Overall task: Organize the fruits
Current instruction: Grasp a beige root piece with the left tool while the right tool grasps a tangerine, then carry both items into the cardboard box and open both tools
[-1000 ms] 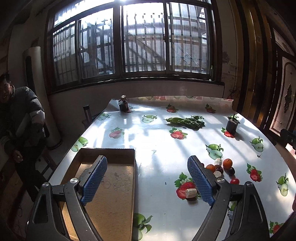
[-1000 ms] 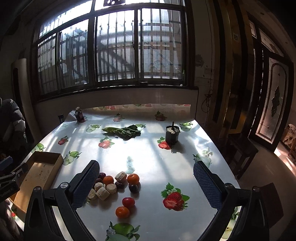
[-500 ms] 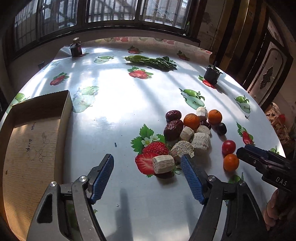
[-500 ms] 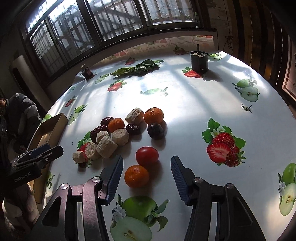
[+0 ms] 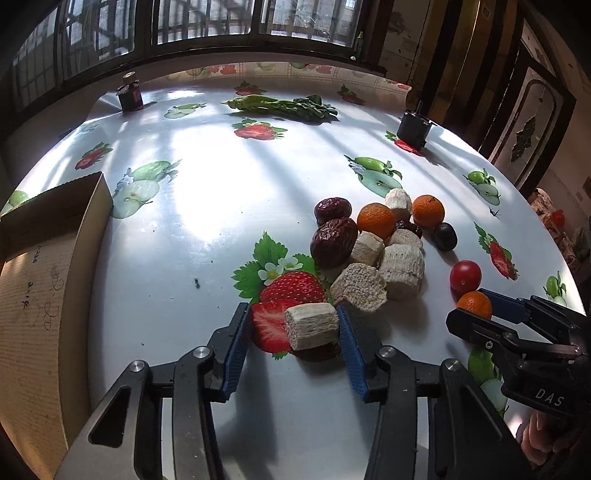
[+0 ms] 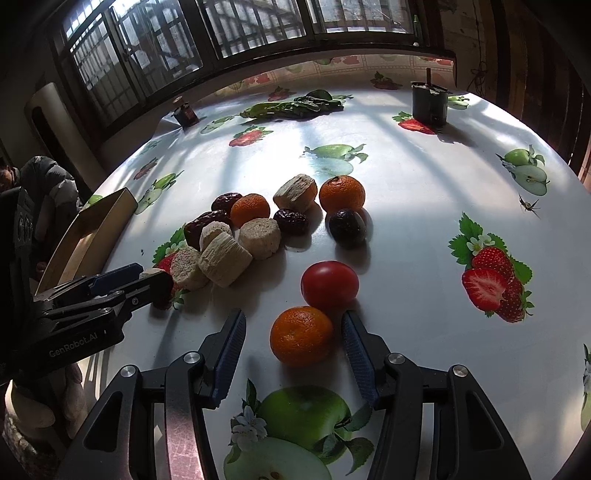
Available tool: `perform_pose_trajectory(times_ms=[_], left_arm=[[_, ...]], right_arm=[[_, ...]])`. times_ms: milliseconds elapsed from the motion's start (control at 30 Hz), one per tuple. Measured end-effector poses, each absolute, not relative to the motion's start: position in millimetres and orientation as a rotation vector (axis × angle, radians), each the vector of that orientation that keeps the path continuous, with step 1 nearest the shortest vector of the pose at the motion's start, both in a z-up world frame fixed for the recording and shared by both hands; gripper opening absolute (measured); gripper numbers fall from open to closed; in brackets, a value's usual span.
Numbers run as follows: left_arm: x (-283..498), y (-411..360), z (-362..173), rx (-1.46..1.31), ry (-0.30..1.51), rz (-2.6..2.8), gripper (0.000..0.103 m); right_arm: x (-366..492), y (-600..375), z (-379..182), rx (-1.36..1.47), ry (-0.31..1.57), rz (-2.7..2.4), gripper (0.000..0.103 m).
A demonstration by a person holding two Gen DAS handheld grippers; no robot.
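The left gripper (image 5: 293, 328) is low over the table, and its blue pads stand on both sides of a pale cut chunk (image 5: 312, 325). The right pad seems to touch the chunk, but a gap shows at the left pad, so the jaws are parted and not clenched. The right gripper (image 6: 293, 332) has a small orange (image 6: 301, 335) between its fingers, with free space on both sides — also released.

Only the left wrist view shows the dark date-like piece (image 5: 320, 350) under the pale chunk, and the inside bottom of the cardboard box (image 5: 55, 258) with some handwriting on it. Only the right wrist view shows a person in a dark puffy jacket (image 6: 48, 184) at the left edge and the full red tomato (image 6: 329, 283) just behind the small orange. From this side the left gripper's tips hide most of the chunk.

The other fruits lie in one heap between the two grippers: two more oranges (image 6: 341, 194), dark red dates (image 5: 333, 242), pale chunks (image 6: 225, 260) and a dark round fruit (image 6: 347, 227).

The table (image 5: 221, 184) has a glossy white cloth printed with strawberries and apples. At its far side lie leafy greens (image 5: 284, 105), a small dark jar (image 5: 130, 96) and a black cup (image 6: 429, 103). Behind are barred windows (image 6: 251, 26) and, at the right, dark wooden doors (image 5: 532, 118).
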State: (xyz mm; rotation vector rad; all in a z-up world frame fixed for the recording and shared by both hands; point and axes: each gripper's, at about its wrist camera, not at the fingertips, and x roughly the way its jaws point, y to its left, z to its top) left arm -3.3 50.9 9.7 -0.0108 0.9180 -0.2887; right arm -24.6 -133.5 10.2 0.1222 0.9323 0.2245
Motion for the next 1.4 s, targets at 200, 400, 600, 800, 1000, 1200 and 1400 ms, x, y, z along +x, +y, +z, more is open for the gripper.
perform_pose_trajectory(times_ms=[200, 400, 600, 800, 1000, 1200, 1400], left_arm=[[-11, 44, 13, -0.005, 0.906, -0.327, 0.025], [-50, 69, 55, -0.12, 0.828, -0.348, 0.025], [-103, 128, 130, -0.241, 0.72, -0.387, 0.025], [-137, 217, 229, -0.247, 0.564, -0.271, 0.025], [-93, 286, 303, -0.086, 0.52, 0.037, 0.025], [-5, 318, 244, -0.059, 0.67, 0.153, 0.025], [60, 326, 120, -0.172, 0.895, 0.112, 0.025]], right_arm=[[-31, -126, 12, 0.085, 0.931, 0.196, 0.035], [-58, -124, 46, 0.086, 0.877, 0.215, 0.035], [-87, -102, 114, 0.084, 0.779, 0.3, 0.035], [-104, -58, 214, 0.126, 0.63, 0.499, 0.036], [-89, 0, 311, 0.132, 0.503, 0.649, 0.036], [-16, 85, 282, 0.075, 0.627, 0.643, 0.036], [57, 157, 139, -0.014, 0.855, 0.629, 0.036]])
